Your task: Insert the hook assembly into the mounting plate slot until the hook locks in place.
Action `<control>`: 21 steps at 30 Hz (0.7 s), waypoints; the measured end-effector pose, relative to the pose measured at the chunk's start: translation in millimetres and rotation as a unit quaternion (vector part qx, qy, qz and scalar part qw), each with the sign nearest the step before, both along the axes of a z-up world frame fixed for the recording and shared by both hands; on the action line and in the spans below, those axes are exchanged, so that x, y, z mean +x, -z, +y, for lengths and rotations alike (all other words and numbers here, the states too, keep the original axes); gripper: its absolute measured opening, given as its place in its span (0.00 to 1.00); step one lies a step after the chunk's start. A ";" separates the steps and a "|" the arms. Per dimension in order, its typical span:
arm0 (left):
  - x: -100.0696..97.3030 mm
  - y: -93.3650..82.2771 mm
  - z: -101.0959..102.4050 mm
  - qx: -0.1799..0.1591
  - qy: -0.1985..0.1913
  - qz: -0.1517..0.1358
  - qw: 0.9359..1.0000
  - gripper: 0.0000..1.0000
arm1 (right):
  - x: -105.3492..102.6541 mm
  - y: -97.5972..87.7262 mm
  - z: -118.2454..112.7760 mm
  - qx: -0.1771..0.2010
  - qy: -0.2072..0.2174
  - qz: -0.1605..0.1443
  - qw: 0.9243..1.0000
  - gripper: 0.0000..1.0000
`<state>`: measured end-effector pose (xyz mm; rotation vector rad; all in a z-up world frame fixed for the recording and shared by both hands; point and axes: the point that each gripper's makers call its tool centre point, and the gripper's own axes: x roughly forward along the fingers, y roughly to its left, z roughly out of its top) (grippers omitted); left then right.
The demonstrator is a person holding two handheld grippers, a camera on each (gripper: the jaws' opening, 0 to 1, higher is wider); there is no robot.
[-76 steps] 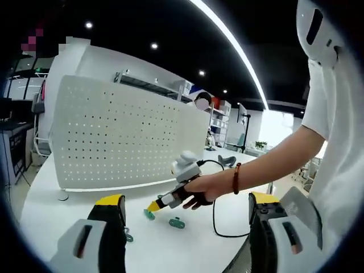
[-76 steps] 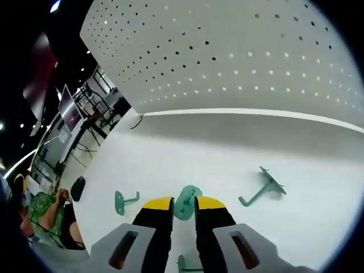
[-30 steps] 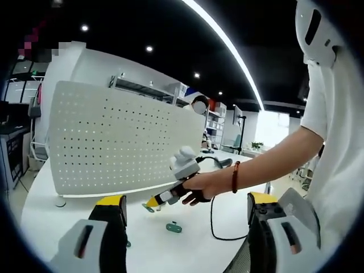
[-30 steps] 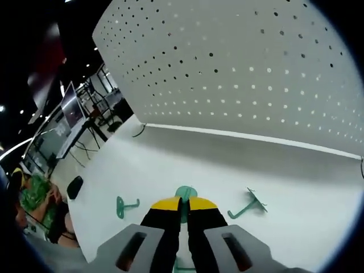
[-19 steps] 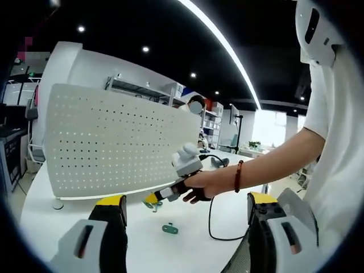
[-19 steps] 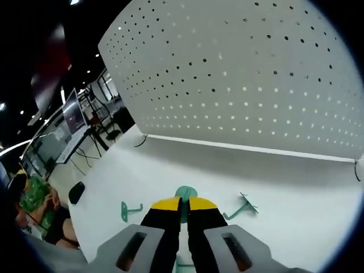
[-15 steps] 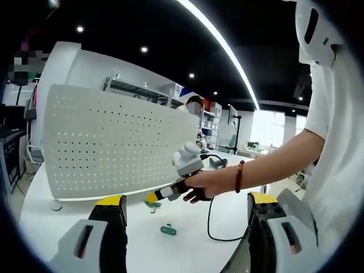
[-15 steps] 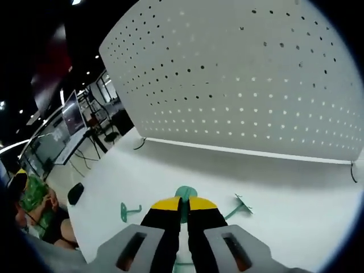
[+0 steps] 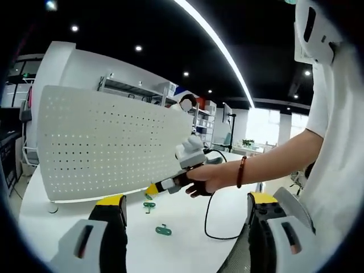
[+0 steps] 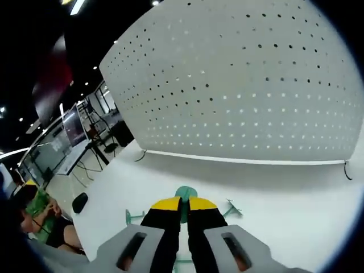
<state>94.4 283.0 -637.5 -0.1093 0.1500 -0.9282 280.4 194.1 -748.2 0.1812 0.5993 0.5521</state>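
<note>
Right gripper (image 10: 182,207) clamping green hook (image 10: 185,195), pegboard (image 10: 256,85) ahead

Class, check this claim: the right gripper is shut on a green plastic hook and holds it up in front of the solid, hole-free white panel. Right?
Not quite. The right gripper is shut on the green plastic hook, but the white panel is not solid: it is a pegboard dotted with rows of small holes, as the right gripper view shows.
</note>
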 end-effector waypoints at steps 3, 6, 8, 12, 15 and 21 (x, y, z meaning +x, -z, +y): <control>-0.8 -3.9 -2.6 0.005 0.004 -0.005 1.000 0.90 | 1.5 -7.3 -3.4 -0.003 0.003 -0.012 1.000 0.02; -0.4 -8.5 -3.9 -0.002 0.004 -0.006 1.000 0.90 | 2.6 -12.4 -7.3 -0.012 0.002 -0.021 1.000 0.02; -0.4 -6.6 -4.6 0.015 0.004 -0.007 1.000 0.90 | 4.1 -17.7 -9.1 -0.005 0.008 -0.028 1.000 0.02; -1.8 -10.2 -6.3 0.013 0.005 -0.009 1.000 0.90 | 5.3 -22.8 -10.3 -0.003 0.009 -0.036 0.999 0.02; -2.6 -11.3 -5.8 0.016 0.000 -0.013 1.000 0.90 | 7.2 -26.1 -12.4 -0.002 0.012 -0.044 0.999 0.02; -5.1 -12.3 -4.7 0.012 -0.012 -0.014 1.000 0.90 | 12.0 -35.7 -12.9 -0.001 0.012 -0.055 0.998 0.02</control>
